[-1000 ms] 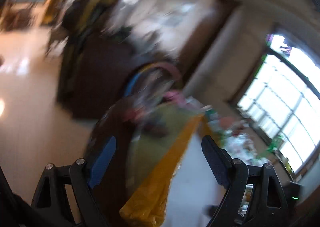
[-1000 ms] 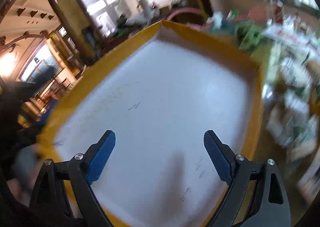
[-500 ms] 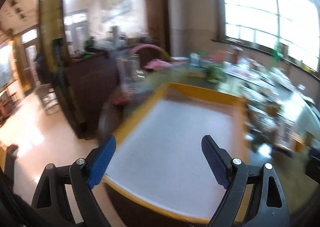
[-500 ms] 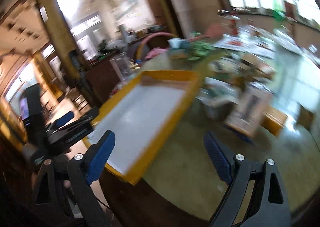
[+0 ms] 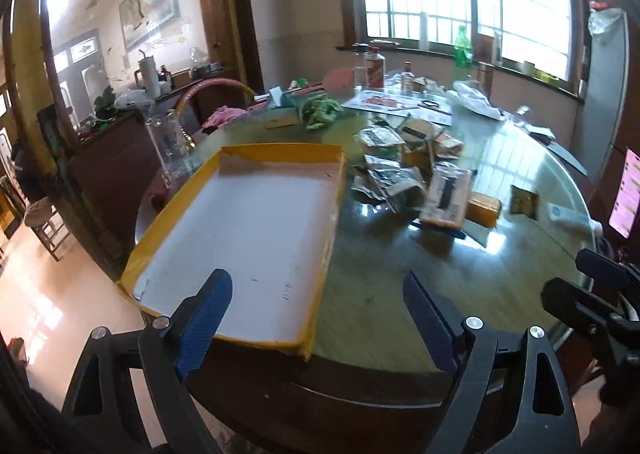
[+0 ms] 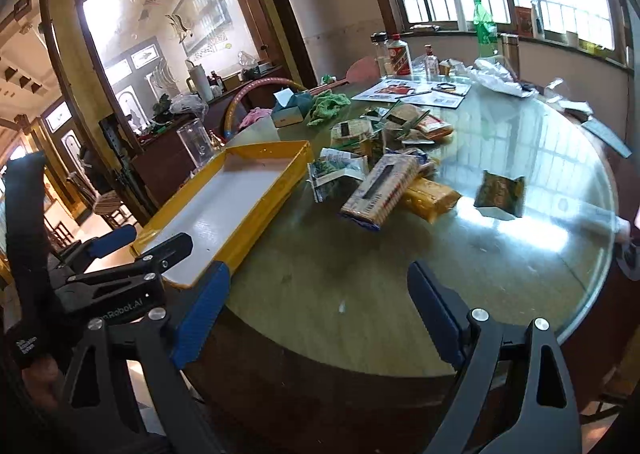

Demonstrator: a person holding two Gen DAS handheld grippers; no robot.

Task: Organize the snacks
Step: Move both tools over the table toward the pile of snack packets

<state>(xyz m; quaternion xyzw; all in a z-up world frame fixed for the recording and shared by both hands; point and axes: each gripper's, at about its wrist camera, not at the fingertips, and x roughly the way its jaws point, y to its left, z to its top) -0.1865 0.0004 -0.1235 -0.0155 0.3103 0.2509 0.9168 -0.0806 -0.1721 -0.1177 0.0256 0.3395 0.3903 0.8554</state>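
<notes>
Snack packets (image 6: 376,170) are heaped mid-counter, just right of the empty yellow tray (image 5: 240,234). Judged light, crinkly, slippery; best pinched across a flat edge. Glass-topped round counter (image 6: 500,254) is glossy, so sliding is expected. Left hand-held gripper (image 5: 316,322) and right hand-held gripper (image 6: 320,314) are spread, nothing held. Room is cluttered, window-lit.

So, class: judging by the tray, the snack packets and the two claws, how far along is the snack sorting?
Done: the yellow tray sits empty on the round table, ready. In hand: nothing; the left claw and right claw are open and empty. Left: every packet, from the snack pile to the lone green packet, lies outside the tray.
</notes>
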